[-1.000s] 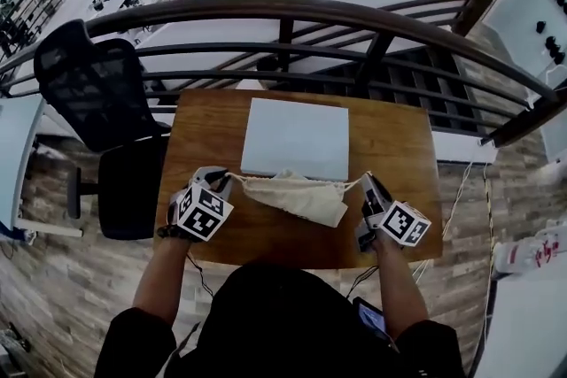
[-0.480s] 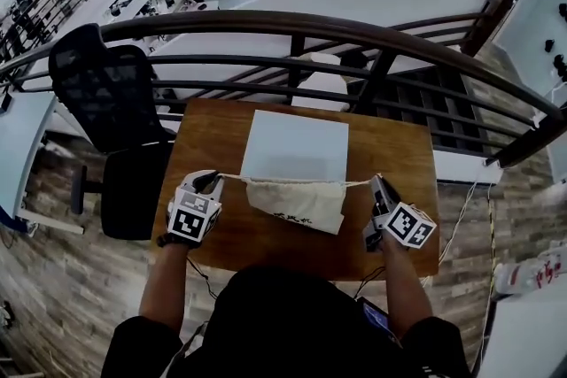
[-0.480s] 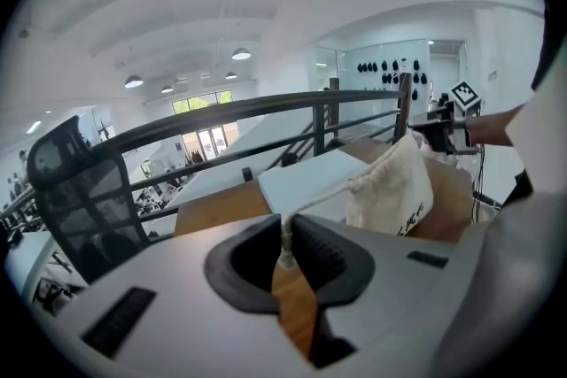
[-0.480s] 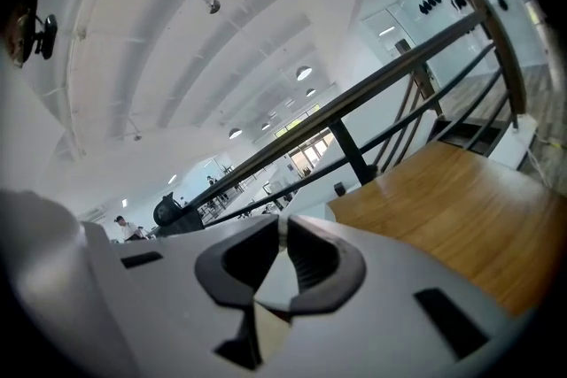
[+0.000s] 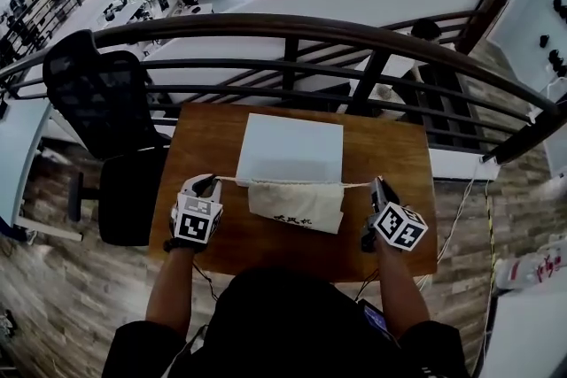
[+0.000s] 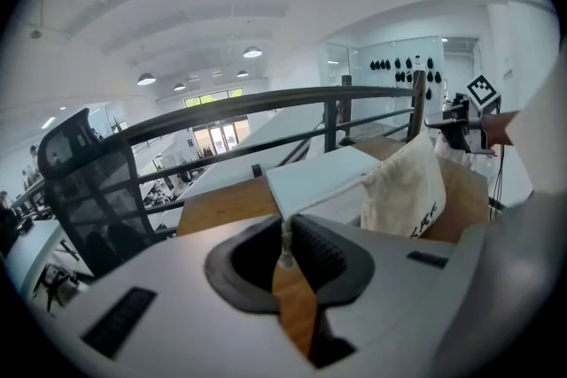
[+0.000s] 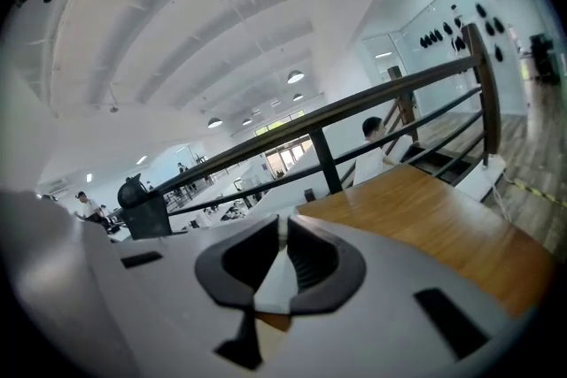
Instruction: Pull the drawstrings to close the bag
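The bag (image 5: 297,205) is cream cloth with a short line of dark print near its lower edge. Its drawstrings (image 5: 235,181) are the same pale cream. The tabletop (image 5: 390,155) is warm brown wood grain, and the board (image 5: 291,149) on it is plain white. The left claw (image 5: 213,182) and right claw (image 5: 379,184) are light grey with black pads. Each carries a cube of black-and-white square markers. The chair (image 5: 93,97) is black mesh.

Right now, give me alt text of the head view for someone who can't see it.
A cream bag hangs from its taut drawstring, which runs in a straight line between the left gripper and the right gripper, each shut on one end. Below is a wooden table with a white board lying behind the bag; a dark railing curves beyond.
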### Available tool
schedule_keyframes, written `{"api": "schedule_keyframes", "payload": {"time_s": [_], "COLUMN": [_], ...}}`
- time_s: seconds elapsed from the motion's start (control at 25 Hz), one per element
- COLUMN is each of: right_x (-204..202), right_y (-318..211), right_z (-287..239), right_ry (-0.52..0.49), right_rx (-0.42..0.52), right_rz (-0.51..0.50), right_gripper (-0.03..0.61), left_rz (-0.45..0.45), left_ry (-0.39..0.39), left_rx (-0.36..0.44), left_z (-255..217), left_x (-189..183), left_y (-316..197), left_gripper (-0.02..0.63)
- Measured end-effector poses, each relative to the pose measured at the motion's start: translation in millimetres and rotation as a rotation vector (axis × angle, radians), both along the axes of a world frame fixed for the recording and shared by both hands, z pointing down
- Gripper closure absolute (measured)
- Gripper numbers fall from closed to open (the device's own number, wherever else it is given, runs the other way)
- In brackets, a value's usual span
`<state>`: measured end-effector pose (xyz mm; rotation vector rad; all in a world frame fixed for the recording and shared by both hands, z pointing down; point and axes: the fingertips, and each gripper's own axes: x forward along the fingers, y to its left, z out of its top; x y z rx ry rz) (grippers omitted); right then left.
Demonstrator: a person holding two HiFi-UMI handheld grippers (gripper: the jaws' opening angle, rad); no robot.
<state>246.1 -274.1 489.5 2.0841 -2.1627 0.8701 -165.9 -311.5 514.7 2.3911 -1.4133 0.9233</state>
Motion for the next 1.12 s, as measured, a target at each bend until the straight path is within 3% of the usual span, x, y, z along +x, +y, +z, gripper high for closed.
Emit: {"api": "schedule_keyframes", "payload": {"time_s": [0.2,1.12], "right_x": [16.7,65.1], "right_y": [-0.3,8.9], "right_z": [6.4,27.2], "right_ry": [0.047,0.117], "right_rx": [-0.024,-0.086], "right_rz": [0.082,0.174], "right_gripper": [0.554,0.554], "left_rz": [-0.018,-0.079], "left_ry": [-0.031,-0.061], "left_rx": [0.016,-0.018], "left_z": [5.4,16.7], "left_x": [-5.6,-33.8], "left_y": [-6.1,-2.0], "left_gripper": [0.574,0.574]}}
